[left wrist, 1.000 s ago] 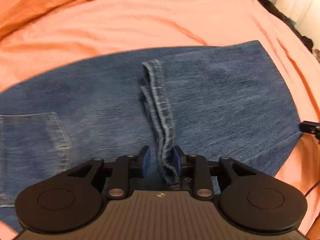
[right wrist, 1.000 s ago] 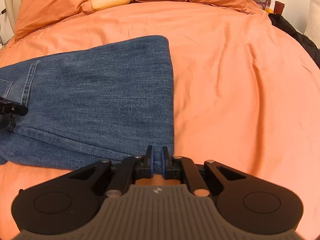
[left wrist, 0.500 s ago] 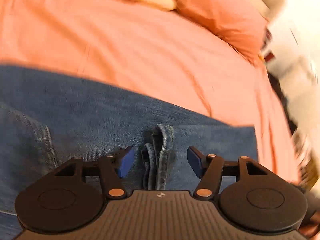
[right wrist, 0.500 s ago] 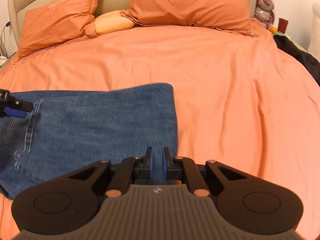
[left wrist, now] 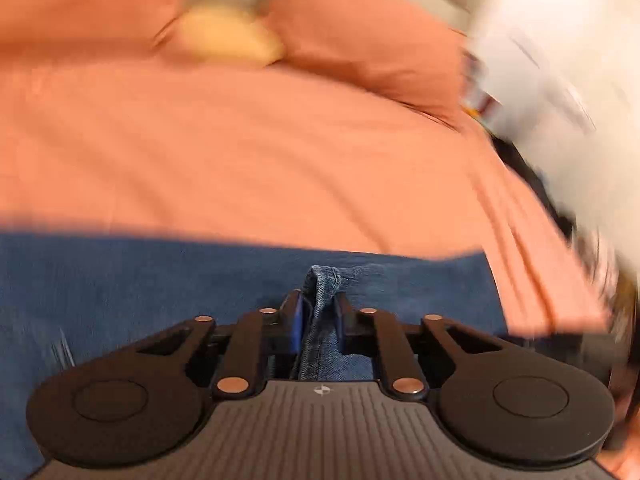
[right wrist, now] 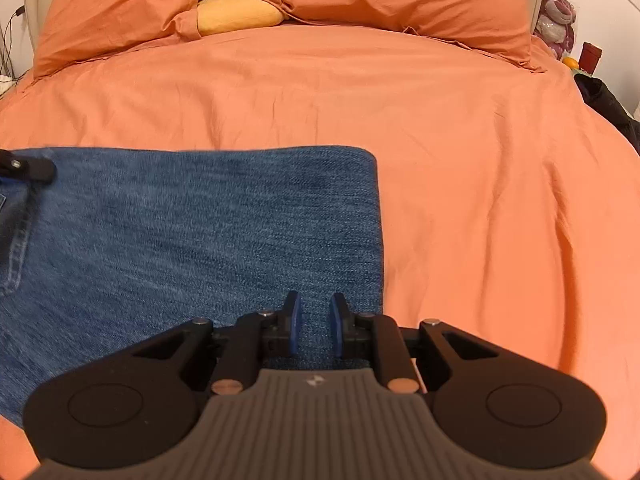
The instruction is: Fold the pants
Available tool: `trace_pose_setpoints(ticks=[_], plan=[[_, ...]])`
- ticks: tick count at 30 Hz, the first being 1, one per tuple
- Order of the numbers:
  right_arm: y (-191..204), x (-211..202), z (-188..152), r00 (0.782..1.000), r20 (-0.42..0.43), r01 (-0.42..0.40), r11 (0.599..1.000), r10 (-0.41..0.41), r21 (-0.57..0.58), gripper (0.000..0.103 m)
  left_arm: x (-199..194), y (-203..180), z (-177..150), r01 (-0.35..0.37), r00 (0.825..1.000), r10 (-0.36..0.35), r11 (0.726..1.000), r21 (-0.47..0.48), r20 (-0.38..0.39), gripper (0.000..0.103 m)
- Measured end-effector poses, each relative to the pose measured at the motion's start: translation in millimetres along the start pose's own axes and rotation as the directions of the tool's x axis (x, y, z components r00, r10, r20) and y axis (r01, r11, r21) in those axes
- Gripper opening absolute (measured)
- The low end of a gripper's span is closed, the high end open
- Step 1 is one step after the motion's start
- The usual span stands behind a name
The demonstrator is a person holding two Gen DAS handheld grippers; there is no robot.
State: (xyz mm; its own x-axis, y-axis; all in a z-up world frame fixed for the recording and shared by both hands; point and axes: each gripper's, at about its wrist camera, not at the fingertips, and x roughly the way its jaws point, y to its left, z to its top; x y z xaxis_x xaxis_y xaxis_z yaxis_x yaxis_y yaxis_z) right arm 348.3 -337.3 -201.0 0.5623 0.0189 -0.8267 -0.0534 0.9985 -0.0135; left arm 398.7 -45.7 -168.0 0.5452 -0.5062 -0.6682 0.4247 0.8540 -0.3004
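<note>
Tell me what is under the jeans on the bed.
The jeans lie on the orange bed sheet, which shows all around them. Anything else beneath the denim is covered and cannot be seen.

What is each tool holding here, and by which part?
The left tool, its jaws just closed, pinches the jeans by a raised fold of seam. The right tool, jaws just eased apart, grips nothing; denim only lies beneath the gap.

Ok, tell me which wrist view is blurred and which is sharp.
Left wrist view: heavy motion smear over the pillows and bedsheet, though the left gripper and the jeans fold it pinches stay fairly crisp. Right wrist view: sharp, evenly lit, with fisheye bending at the edges.
</note>
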Motion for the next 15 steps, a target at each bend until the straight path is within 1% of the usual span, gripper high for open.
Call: trace_pose_setpoints(ticks=[1,2,3,4,6,7,9,10,11,12,14,15], plan=[[0,1,0,1.000,0.001,0.000,1.000,0.000,0.001,0.012,-5,-13,-2,-0.014,1.000,0.012,0.995,0.100,0.021,0.014],[-1,1,-1,1.000,0.001,0.000,1.000,0.000,0.003,0.013,-7,-22,-4,-0.034,0.999,0.029,0.984,0.175,0.034,0.013],[0,2,-1,1.000,0.002,0.001,1.000,-0.001,0.003,0.013,-5,-28,-6,-0.058,0.998,0.052,0.973,0.224,0.032,0.013],[0,3,-2,1.000,0.002,0.003,1.000,-0.003,0.001,0.013,0,-28,-7,-0.079,0.997,0.078,0.968,0.239,0.017,0.012],[0,4,-2,1.000,0.001,0.006,1.000,-0.006,-0.002,0.013,8,-18,-8,-0.117,0.992,0.123,0.970,0.213,-0.012,0.011],[0,4,-2,1.000,-0.001,0.007,1.000,-0.007,0.000,0.013,9,-14,-11,-0.146,0.987,0.155,0.969,0.200,-0.029,0.011],[-1,5,-1,1.000,-0.009,0.003,1.000,-0.003,0.000,0.013,26,2,-11,-0.155,0.982,0.169,0.977,0.146,-0.084,0.006],[-1,6,0,1.000,-0.013,0.001,1.000,-0.001,0.001,0.013,30,8,-11,-0.175,0.976,0.188,0.977,0.125,-0.109,0.006],[0,7,0,1.000,-0.018,0.000,1.000,0.001,0.003,0.013,35,13,-13,-0.182,0.972,0.196,0.977,0.111,-0.130,0.007],[-1,8,-1,1.000,-0.022,-0.005,1.000,0.005,0.005,0.013,39,18,-15,-0.184,0.971,0.195,0.979,0.089,-0.140,0.013],[-3,10,-2,1.000,-0.025,-0.013,1.000,0.013,0.010,0.013,40,25,-14,-0.182,0.970,0.187,0.982,0.047,-0.154,0.015],[-4,12,-2,1.000,-0.027,-0.016,1.000,0.016,0.016,0.013,38,28,-13,-0.185,0.969,0.188,0.982,0.033,-0.161,0.019]])
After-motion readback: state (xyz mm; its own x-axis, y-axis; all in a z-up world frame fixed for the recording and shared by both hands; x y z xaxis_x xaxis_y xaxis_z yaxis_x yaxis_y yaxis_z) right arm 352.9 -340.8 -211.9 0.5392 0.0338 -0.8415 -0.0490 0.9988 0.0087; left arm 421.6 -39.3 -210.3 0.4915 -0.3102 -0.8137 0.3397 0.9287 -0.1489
